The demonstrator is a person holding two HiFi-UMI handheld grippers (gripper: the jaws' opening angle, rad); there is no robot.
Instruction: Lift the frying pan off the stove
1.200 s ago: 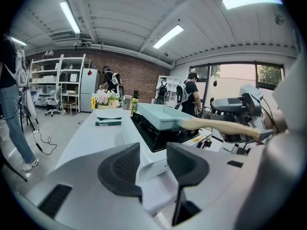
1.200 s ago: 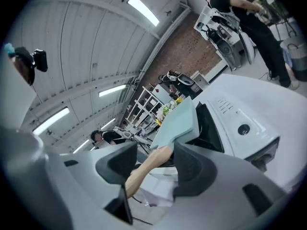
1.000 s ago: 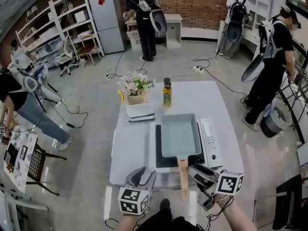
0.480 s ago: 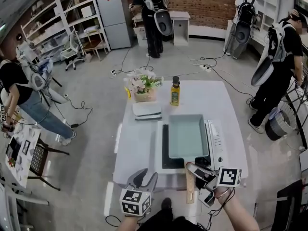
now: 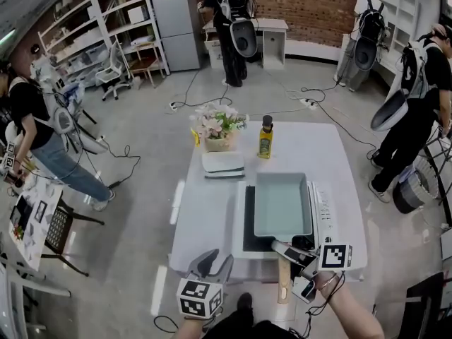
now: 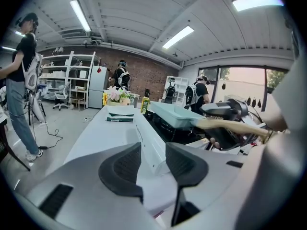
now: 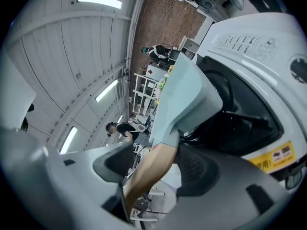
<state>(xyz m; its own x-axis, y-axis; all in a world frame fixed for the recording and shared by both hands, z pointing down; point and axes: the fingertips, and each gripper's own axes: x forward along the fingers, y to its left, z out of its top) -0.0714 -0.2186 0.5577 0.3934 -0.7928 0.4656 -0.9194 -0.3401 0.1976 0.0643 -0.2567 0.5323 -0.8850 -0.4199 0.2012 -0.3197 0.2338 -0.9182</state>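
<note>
A light teal rectangular frying pan [image 5: 282, 203] sits on the black-topped white stove [image 5: 323, 207] at the near right of the white table [image 5: 205, 210]. Its wooden handle [image 5: 282, 282] sticks out over the front edge. My right gripper [image 5: 286, 249] is shut on that handle close to the pan. In the right gripper view the handle [image 7: 151, 169] runs between both pads of the right gripper [image 7: 158, 152], with the pan [image 7: 184, 95] beyond. My left gripper [image 5: 212, 258] hangs open below the table's front edge, to the pan's left. Nothing is between the jaws of the left gripper [image 6: 153, 152].
An oil bottle [image 5: 265, 138], a flower pot [image 5: 217, 124] and a flat white box [image 5: 223, 164] stand on the far half of the table. Several people stand around the room. A chair [image 5: 60, 232] is at the left. Cables lie on the floor.
My right gripper has moved in from the right of the handle and closed round it. The left gripper has barely moved. The pan has kept its place on the stove.
</note>
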